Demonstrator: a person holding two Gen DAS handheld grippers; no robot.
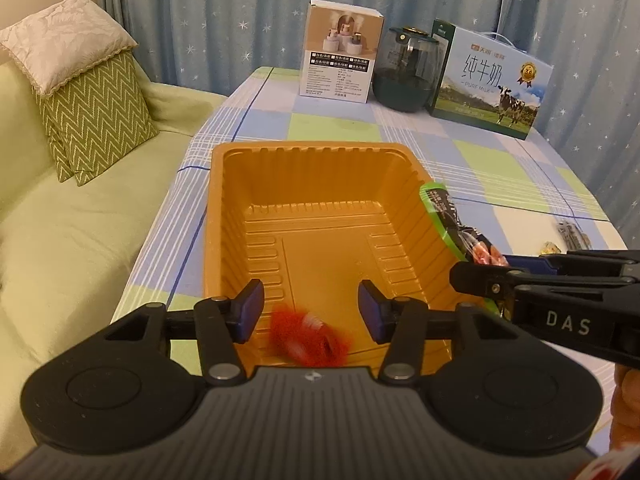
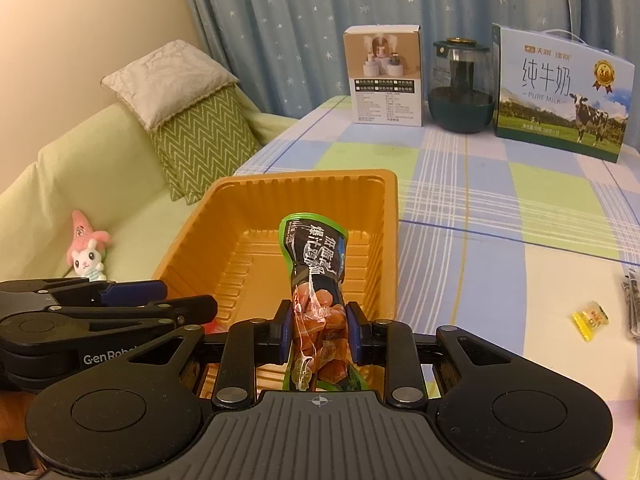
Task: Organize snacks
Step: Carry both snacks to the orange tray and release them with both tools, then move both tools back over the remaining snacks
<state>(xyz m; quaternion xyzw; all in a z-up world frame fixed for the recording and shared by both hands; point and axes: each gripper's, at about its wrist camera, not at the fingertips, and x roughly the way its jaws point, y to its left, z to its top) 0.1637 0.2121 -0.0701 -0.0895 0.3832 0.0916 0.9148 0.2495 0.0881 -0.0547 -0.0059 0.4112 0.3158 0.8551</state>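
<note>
Your left gripper (image 1: 311,312) hangs wide open over the orange tray (image 1: 224,216), gripping nothing; a blurred red snack (image 1: 308,338) shows just beneath it, low in the tray at 6 o'clock. Your right gripper (image 2: 318,330) is clamped on the green-edged sausage packet (image 2: 316,264), held above the tray's right side. So I judge one snack is in and a second close. A yellow candy (image 2: 591,319) and a dark packet (image 2: 632,304) wait on the tablecloth (image 2: 500,208) at 3 o'clock.
</note>
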